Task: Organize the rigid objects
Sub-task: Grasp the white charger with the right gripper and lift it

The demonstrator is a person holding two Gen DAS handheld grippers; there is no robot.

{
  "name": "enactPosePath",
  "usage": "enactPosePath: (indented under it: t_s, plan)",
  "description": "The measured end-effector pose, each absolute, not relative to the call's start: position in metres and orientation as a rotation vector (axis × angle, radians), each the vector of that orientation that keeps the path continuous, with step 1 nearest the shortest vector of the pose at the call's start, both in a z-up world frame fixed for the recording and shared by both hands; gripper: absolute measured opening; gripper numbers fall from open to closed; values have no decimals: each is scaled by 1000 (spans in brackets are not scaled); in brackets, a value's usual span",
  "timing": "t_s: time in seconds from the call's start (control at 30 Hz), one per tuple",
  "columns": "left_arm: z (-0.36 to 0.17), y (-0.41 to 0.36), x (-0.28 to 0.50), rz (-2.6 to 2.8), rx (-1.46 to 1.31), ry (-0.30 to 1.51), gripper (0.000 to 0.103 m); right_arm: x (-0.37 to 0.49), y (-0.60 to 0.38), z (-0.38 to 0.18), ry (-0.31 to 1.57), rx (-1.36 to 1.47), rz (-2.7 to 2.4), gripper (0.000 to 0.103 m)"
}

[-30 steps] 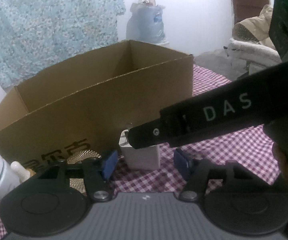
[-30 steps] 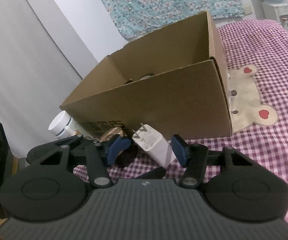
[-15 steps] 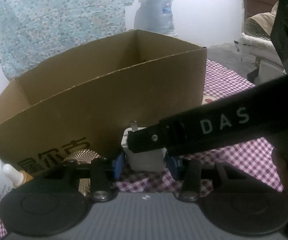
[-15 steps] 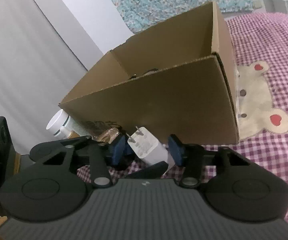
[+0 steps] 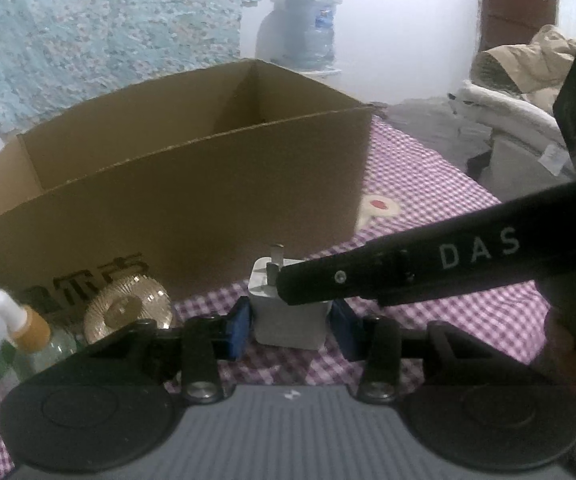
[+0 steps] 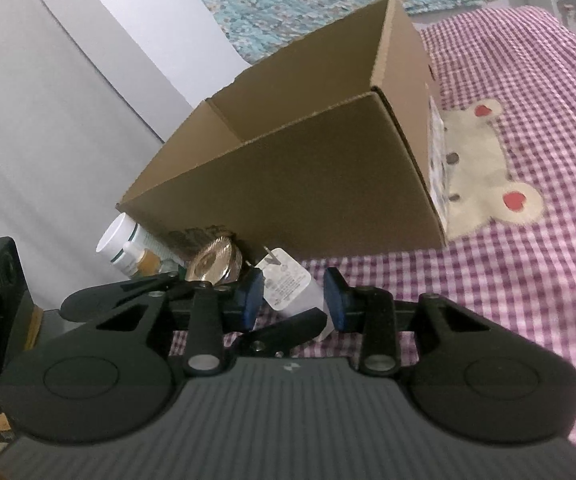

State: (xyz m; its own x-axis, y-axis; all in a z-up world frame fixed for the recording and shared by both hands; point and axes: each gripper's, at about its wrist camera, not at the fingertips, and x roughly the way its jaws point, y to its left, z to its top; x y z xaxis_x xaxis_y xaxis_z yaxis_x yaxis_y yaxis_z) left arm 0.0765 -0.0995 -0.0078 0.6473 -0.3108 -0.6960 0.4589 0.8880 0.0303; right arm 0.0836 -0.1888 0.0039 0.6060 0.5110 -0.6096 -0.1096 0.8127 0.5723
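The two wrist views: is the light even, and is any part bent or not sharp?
Left wrist view: dim foreground, bright white wall behind, the cardboard box rim bowed by the fisheye, the white charger soft. Right wrist view: brighter, the checked cloth curved toward the edge, the charger's label print too blurred to read.

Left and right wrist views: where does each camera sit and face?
Left wrist: on the left gripper, angled down at the white plug charger before the brown cardboard box; its blue pads pinch the charger, the other gripper's black finger crosses above.
Right wrist: on the right gripper, angled down at the same charger; jaws closing around it.
Shared: charger, box, gold-lidded jar, purple checked cloth.
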Motion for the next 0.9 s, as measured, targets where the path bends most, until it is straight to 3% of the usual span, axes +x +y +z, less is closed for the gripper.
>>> enactPosePath:
  t_s: [0.9]
  plan:
    - [-21,-100,53,-560,324,716,48,64,-175,14,948,366,387,47]
